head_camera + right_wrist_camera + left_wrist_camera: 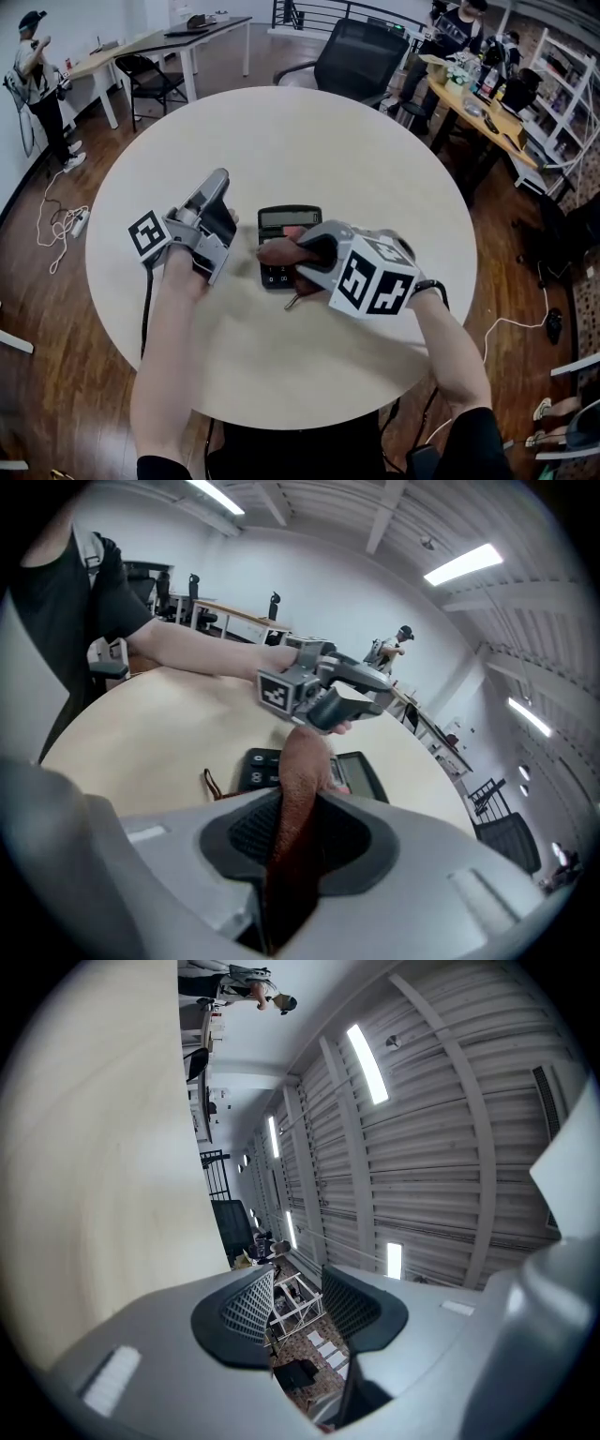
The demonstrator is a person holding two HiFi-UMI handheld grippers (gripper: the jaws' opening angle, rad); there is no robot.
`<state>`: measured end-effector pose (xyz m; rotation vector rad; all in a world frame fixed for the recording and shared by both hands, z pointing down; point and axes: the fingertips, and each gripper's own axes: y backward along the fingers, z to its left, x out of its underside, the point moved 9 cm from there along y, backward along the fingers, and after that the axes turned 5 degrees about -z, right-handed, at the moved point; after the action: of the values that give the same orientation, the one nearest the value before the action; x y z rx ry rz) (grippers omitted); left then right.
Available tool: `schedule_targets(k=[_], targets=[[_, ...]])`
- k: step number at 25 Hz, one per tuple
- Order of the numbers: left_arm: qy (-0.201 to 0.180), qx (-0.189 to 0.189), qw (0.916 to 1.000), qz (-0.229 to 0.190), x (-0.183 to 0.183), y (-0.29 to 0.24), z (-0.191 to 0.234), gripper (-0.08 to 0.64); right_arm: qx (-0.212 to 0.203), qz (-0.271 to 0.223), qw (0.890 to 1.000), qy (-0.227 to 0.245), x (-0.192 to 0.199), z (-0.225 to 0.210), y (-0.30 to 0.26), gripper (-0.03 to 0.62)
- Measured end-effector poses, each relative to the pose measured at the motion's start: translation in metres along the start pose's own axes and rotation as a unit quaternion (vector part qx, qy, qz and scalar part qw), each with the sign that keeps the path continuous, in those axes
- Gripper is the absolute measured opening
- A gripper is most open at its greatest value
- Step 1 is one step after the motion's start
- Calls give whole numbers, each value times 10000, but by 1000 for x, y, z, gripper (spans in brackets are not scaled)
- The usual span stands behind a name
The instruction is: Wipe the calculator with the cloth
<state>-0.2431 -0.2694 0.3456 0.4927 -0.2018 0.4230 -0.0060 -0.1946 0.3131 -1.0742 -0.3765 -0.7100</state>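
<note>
The right gripper (298,251) (300,822) pinches a brown cloth (277,251) (302,771) between its pads, with the fabric standing out past the tips as a rounded wad. Directly under and just ahead of those tips lies the calculator (289,225) (361,771), flat on the round pale table (356,150) (141,724). The cloth rests on its middle and hides much of the keypad, so only the display beyond the wad and a few dark keys on the near side show. A thin brown loop (292,302) (211,785) lies on the table just below this gripper's body, at the calculator's near edge

Past the calculator from the right gripper's tips is the left gripper (217,187) (298,1302) (323,691), just beside the calculator without touching it. Its jaws are spread with nothing between them, and it tilts up off the tabletop

Beyond both grippers, across the table, stands a black mesh office chair (361,52). Farther to the right gripper's side is a cluttered wooden desk (469,89) and white shelving (562,75). Off to the left gripper's side a long desk (159,42) runs along the wall, a person (37,75) stands near it, and white cables (61,225) trail on the wooden floor
</note>
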Motion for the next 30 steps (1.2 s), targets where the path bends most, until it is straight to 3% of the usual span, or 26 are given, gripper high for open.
schedule_targets(k=[4, 6, 9, 12, 15, 23, 30], targets=[[3, -35, 10000, 7, -1, 1, -1, 152, -502, -98, 9981, 331, -1, 39, 16, 97], [-4, -43, 10000, 12, -1, 0, -1, 152, -532, -169, 9980, 301, 3, 40, 27, 97], [-3, -17, 10000, 11, -1, 0, -1, 152, 172, -405, 9989, -191, 16, 6, 42, 97], [27, -16, 10000, -10, -1, 1, -1, 152, 1209, -594, 9874, -829, 32, -41, 50, 97], [47, -23, 10000, -21, 0, 0, 0, 152, 1575, -687, 9785, -1138, 42, -67, 47, 97], [18, -32, 10000, -20, -1, 1, 2, 152, 725, -97, 9951, -659, 44, -50, 9, 97], [9, -17, 10000, -7, -1, 1, 1, 152, 270, 51, 9996, -25, 28, -7, 17, 97]])
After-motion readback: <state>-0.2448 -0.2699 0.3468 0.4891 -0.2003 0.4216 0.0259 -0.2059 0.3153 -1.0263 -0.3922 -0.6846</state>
